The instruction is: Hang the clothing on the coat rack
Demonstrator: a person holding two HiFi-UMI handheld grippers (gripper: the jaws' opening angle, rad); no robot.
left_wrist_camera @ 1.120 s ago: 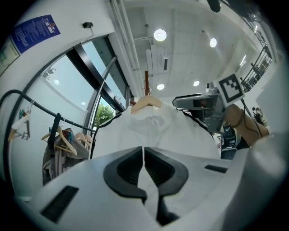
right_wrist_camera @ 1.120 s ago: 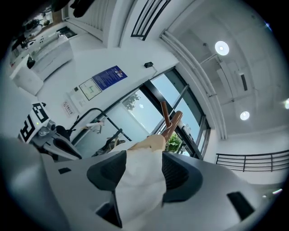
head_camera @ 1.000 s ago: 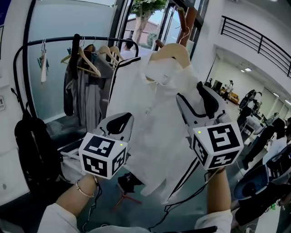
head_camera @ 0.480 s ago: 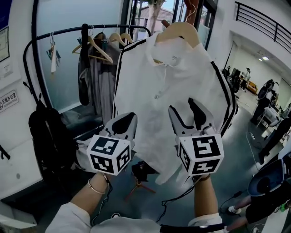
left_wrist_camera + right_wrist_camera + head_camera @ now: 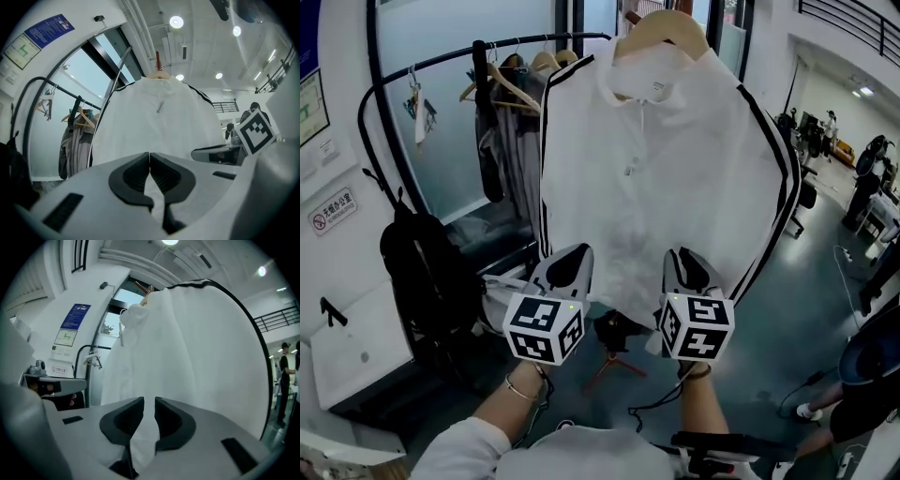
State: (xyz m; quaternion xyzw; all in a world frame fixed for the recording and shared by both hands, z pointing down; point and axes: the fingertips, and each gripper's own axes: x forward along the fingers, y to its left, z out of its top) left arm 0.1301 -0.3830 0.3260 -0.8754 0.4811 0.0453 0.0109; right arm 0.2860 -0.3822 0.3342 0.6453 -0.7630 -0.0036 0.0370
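Head view's top edge cuts off your wooden hanger hook. The shirt hem corners are hidden behind your left claw and right claw.

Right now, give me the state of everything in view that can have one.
wooden hanger, up high, inside the white shirt's shoulders.
white shirt, hanging, lower edge gripped.
left gripper, shut on the white shirt.
right gripper, jaws have just been closing, shirt fabric pinched between them.
grey garment, hanging on the black rack.
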